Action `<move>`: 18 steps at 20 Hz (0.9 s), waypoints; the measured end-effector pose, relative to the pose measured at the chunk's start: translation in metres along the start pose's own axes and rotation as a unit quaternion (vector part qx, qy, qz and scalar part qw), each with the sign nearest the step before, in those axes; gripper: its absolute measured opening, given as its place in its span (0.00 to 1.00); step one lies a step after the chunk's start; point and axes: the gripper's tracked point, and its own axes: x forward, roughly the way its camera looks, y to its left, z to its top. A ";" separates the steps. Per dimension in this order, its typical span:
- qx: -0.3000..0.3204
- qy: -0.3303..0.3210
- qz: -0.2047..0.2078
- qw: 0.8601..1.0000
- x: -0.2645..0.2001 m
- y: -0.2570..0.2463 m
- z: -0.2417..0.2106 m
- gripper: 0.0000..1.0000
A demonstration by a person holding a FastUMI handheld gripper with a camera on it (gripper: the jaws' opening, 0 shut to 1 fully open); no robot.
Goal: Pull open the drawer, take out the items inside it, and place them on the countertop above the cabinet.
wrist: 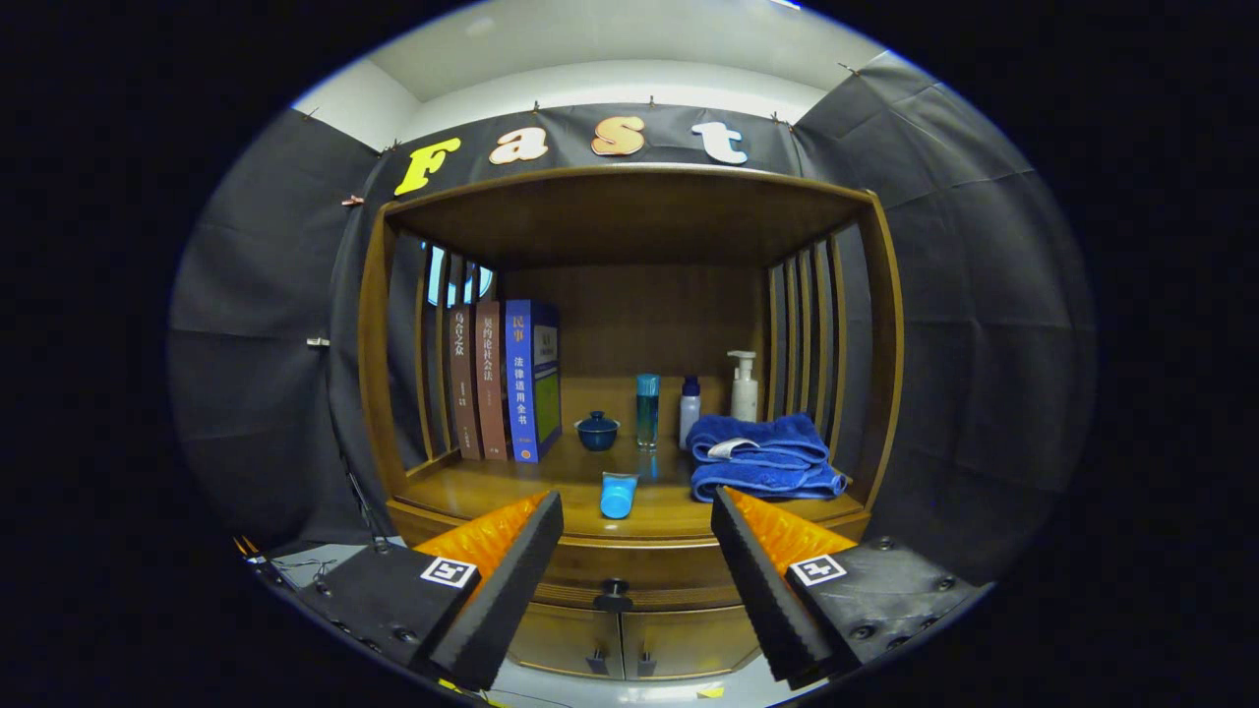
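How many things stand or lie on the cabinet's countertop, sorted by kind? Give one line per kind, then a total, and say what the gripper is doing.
Books: 3
Bottles: 3
Lidded bowl: 1
Folded towel: 1
Tube lying down: 1
Total: 9
The gripper is open, holding nothing, in front of the shut drawer's knob.

Books (502, 379) stand left on the countertop (472, 487), towel (762, 457) right (bottles (689, 408) behind).
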 end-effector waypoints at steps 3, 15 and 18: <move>0.014 -0.011 0.015 1.000 -0.012 -0.002 0.023 1.00; 0.006 0.014 -0.013 1.000 0.000 -0.007 0.091 1.00; 0.023 0.000 -0.009 1.000 -0.003 -0.009 0.112 0.99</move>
